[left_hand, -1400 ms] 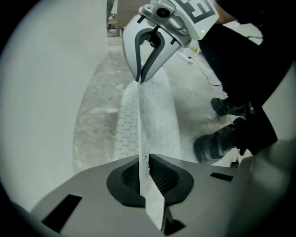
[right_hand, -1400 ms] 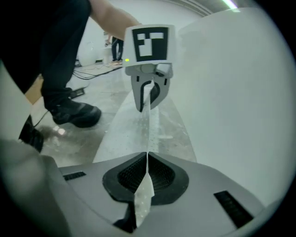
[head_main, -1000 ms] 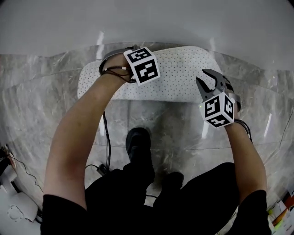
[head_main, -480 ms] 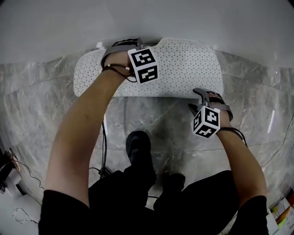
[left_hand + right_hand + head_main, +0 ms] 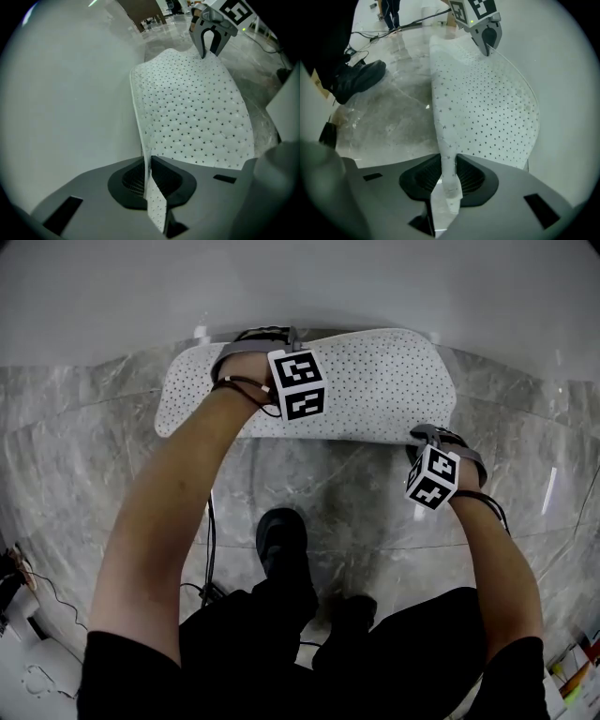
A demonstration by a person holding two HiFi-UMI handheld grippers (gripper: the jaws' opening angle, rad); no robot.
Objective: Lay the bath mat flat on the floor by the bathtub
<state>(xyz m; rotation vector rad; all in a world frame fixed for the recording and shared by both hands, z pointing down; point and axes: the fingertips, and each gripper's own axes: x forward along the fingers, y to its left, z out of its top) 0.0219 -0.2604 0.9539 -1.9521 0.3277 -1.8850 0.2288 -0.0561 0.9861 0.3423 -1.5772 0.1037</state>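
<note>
Head view: I am holding the bath mat [image 5: 375, 381] low over the marble floor [image 5: 84, 427], just beside the white bathtub wall [image 5: 300, 287]. My left gripper [image 5: 265, 334] is pinching the mat's far edge between almost closed jaws. My right gripper [image 5: 427, 434] has just been closing its jaws, and they are squeezing the folded near right corner.

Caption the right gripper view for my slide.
Right gripper, jaws just closing, pinches the bath mat by its edge over the marble floor.
</note>
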